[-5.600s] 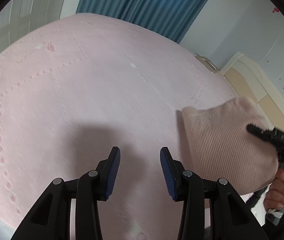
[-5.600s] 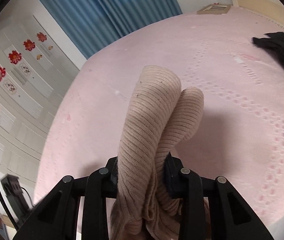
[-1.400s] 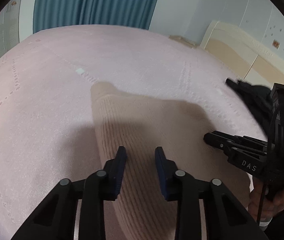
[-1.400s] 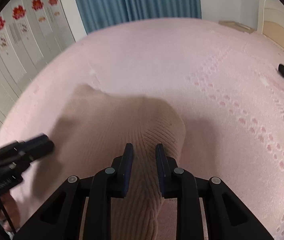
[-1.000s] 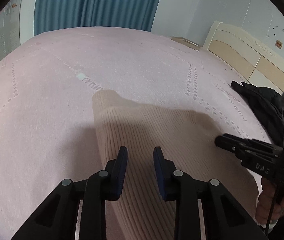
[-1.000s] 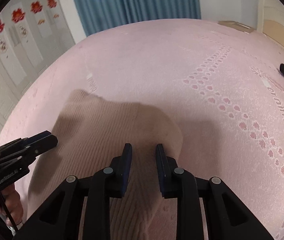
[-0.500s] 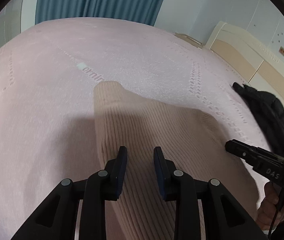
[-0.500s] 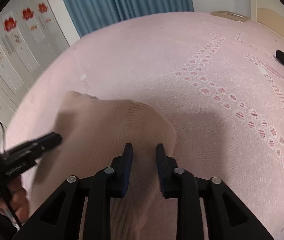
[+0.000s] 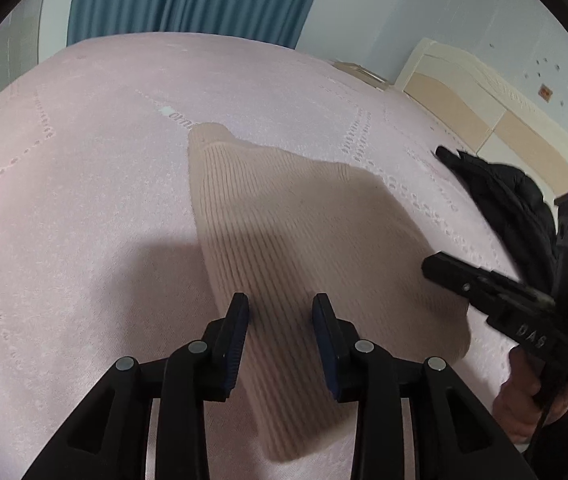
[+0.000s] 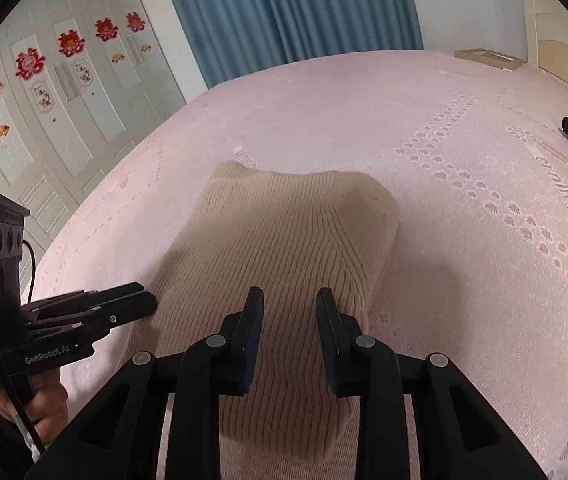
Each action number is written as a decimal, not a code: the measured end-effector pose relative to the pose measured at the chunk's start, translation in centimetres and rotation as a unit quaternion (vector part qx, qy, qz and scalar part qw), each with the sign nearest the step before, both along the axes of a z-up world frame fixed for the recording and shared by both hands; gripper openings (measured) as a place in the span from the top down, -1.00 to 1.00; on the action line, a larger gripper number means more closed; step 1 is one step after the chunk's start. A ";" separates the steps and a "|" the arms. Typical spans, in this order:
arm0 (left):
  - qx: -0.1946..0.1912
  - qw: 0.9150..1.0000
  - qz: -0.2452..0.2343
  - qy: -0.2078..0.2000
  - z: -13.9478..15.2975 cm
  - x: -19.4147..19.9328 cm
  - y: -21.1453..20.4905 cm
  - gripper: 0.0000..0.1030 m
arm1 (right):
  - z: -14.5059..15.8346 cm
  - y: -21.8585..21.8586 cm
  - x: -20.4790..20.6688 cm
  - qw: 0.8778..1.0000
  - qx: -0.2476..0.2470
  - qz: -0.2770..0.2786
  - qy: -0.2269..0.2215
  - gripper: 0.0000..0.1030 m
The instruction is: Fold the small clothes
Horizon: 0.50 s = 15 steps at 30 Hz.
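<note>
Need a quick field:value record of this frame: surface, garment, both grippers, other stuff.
surface: pink bedspread
garment: beige ribbed knit, lying folded flat on the bedspread
left gripper: jaws have just been opening, parted above the knit's left side, gripping nothing
right gripper: jaws have just been opening, parted above the knit's right side, gripping nothing
other: black garment off to the right; blue curtain behind

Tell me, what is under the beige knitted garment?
The beige knitted garment lies flat on the pink bedspread. Anything between them is covered and cannot be seen.
</note>
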<state>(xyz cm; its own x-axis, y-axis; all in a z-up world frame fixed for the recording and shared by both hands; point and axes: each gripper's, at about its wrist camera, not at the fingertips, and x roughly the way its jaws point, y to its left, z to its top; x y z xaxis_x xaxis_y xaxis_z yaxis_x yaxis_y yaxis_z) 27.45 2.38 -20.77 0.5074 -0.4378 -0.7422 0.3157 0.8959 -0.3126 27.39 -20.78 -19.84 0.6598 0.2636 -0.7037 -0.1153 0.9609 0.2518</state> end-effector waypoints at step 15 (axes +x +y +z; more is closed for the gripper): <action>0.008 1.000 0.009 0.001 -2.2 0.5 -0.1 0.26 | -2.6 0.4 1.3 0.998 -0.056 -0.005 0.026 0.58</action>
<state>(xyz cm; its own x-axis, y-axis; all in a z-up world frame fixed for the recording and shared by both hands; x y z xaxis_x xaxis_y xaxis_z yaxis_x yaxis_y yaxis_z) 27.97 2.30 -23.01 0.5143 -0.4158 -0.7500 0.2983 0.9067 -0.2981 28.69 -20.37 -22.41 0.6244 0.1748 -0.7613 -0.0956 0.9844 0.1476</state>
